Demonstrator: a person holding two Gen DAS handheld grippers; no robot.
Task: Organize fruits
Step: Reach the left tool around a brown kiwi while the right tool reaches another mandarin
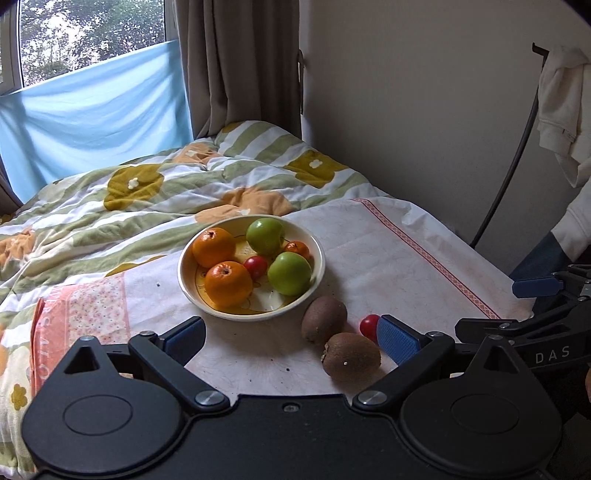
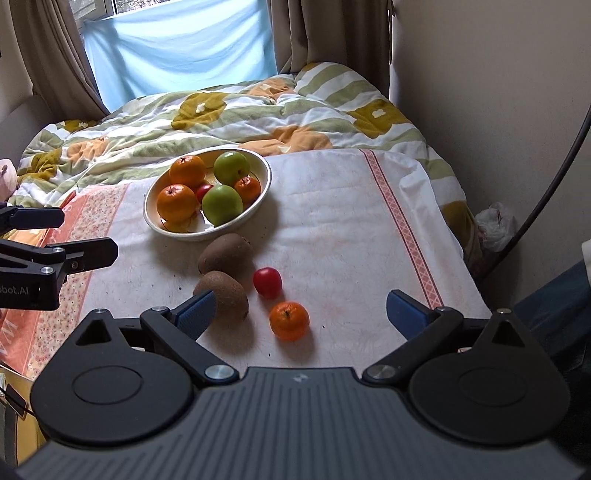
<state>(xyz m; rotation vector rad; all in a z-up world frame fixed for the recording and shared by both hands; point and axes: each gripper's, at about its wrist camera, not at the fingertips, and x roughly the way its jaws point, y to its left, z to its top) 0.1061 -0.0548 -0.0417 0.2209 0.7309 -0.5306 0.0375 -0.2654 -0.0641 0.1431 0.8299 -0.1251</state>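
- Nearest, the right gripper (image 2: 299, 314) hangs low over the cloth (image 2: 332, 221), its fingers spread wide and holding nothing; the mandarin (image 2: 289, 320) and the tomato (image 2: 267, 282) lie loose between them, so I judge it is lined up to take one.
- Likewise the left gripper (image 1: 291, 334) has its fingers wide apart and empty, with two kiwis (image 1: 351, 356) just inside its right finger.
- These four fruits sit close together on the cloth, outside the bowl (image 1: 317, 243); the far kiwi (image 2: 224, 253) lies just beside the bowl's rim. They probably remain to be sorted.
- Next comes the bowl, a shallow cream dish on the cloth. It holds two large oranges (image 1: 228, 284), two green apples (image 1: 290, 273), a small red tomato in the middle and a small mandarin at the back, packed touching, with some bare floor at the near side.
- Beyond lie the quilt (image 1: 147, 192) on the bed, the curtain (image 1: 229, 62) and the window (image 1: 92, 29).
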